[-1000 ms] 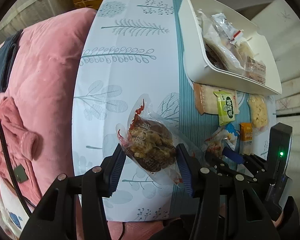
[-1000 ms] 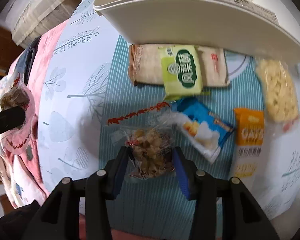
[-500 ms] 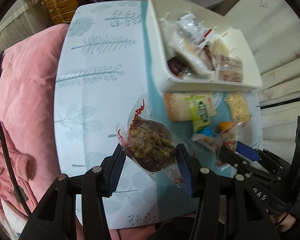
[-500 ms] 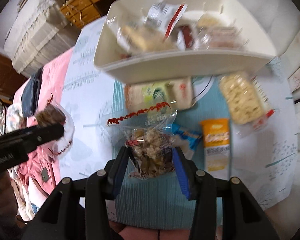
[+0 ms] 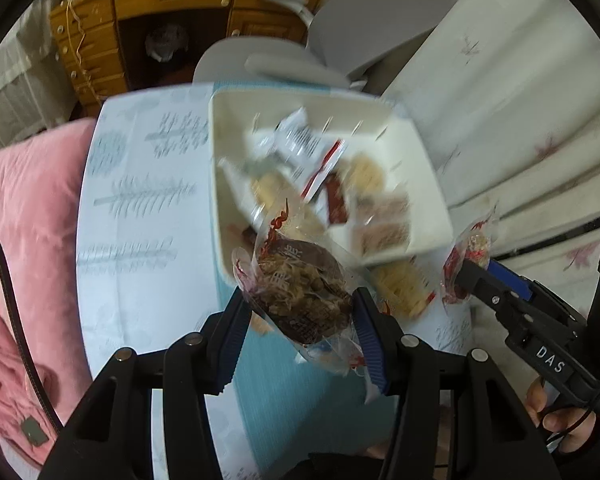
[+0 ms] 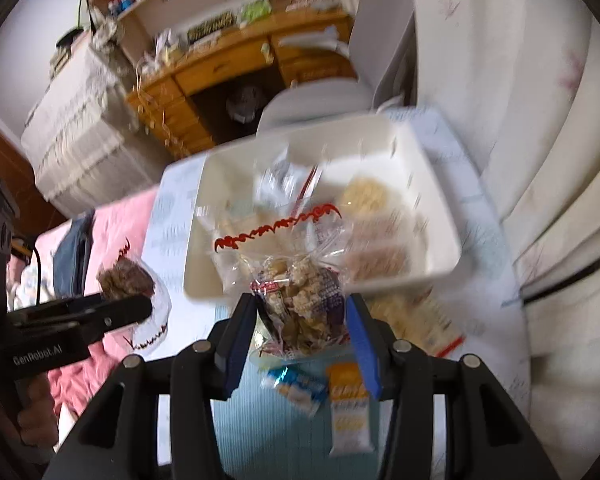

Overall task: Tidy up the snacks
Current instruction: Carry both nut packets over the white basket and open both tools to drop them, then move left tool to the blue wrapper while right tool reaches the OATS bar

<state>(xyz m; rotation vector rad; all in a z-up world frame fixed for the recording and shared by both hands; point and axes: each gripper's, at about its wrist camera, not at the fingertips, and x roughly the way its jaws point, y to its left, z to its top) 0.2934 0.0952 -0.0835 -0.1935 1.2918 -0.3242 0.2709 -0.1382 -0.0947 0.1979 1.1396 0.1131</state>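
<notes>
While both views are motion-blurred, I can read the grips: my left claw (image 5: pixel 300 312) is closed on a clear packet with a dark brown cake (image 5: pixel 300 292), the blue pads pressing its two sides, and my right claw (image 6: pixel 300 320) is closed on a clear packet of pale nutty chunks (image 6: pixel 304 300) whose red-edged top stands up above the pads. Both packets are held in the air above the tabletop (image 5: pixel 140 216). Ahead of each claw, just past the held packet, sits the white bin (image 6: pixel 440 216), with several wrapped snacks inside it; the blur keeps me from telling them apart. From the left wrist, the right claw (image 5: pixel 472 272) and its packet (image 5: pixel 468 256) appear off to the right, near the bin's near right corner. From the right wrist, the left claw (image 6: pixel 140 308) with the brown cake (image 6: pixel 124 280) sits off to the left, over a pink blanket (image 6: pixel 112 224). Below the right claw, on the tabletop, lie a blue packet (image 6: pixel 296 388) and an orange bar (image 6: pixel 348 412), side by side.
</notes>
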